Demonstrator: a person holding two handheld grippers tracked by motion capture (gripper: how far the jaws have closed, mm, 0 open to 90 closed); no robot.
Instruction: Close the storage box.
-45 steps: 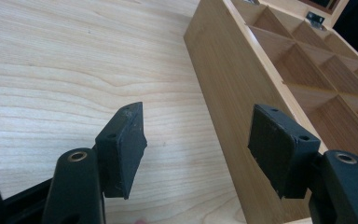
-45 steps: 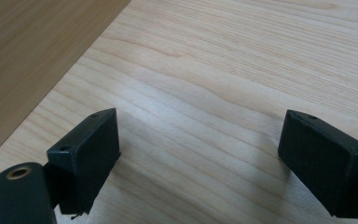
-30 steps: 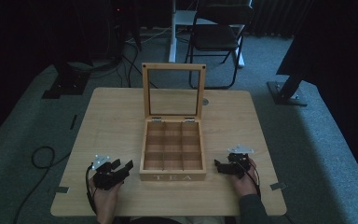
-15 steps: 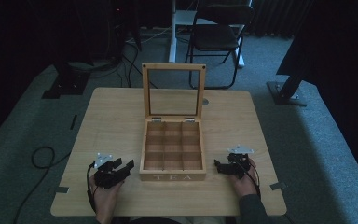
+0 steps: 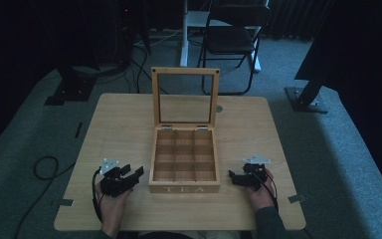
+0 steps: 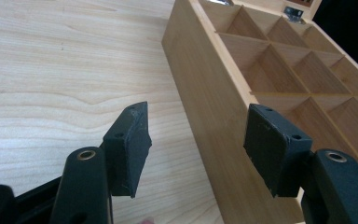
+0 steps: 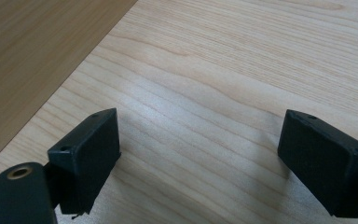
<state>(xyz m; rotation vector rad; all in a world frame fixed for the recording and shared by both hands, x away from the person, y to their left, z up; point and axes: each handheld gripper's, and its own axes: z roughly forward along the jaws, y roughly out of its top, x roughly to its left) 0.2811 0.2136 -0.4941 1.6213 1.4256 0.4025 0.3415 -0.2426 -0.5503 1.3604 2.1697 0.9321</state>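
Two grippers rest near the front edge of the desk (image 5: 129,114), one on each side of the wooden tea box (image 5: 184,188), and neither has hold of anything.

My left gripper (image 5: 135,175) lies by the front left part of the desk, just beside the box's left wall. Its jaws have just been closing a little and now stand partly open, with nothing between the pads but bare wood grain and the box's side seen past them. I hold it there, I judge, because the box is the thing in hand and its left wall is the nearest face to approach.

The tea box sits in the middle of the desk, close to the front edge, its front wall lettered TEA. Its glass-paned lid (image 5: 184,94) stands upright on hinges at the back, so the nine compartments lie open to reach. They look empty.

My right gripper (image 5: 232,179) rests toward the front right, pointing at the box's right wall but a little apart from it. Its jaws stand well apart, over bare desk.

From the high view I get the layout: both hands, the upright lid, the lettering, a chair (image 5: 231,42) on the floor beyond the far edge. My left gripper view adds the dividers (image 6: 279,65) close up and how near my pads (image 6: 130,140) are to the box wall. My right gripper view shows the wide gap between its pads (image 7: 91,149), with a darker wooden surface, probably the box's side, at the upper left.
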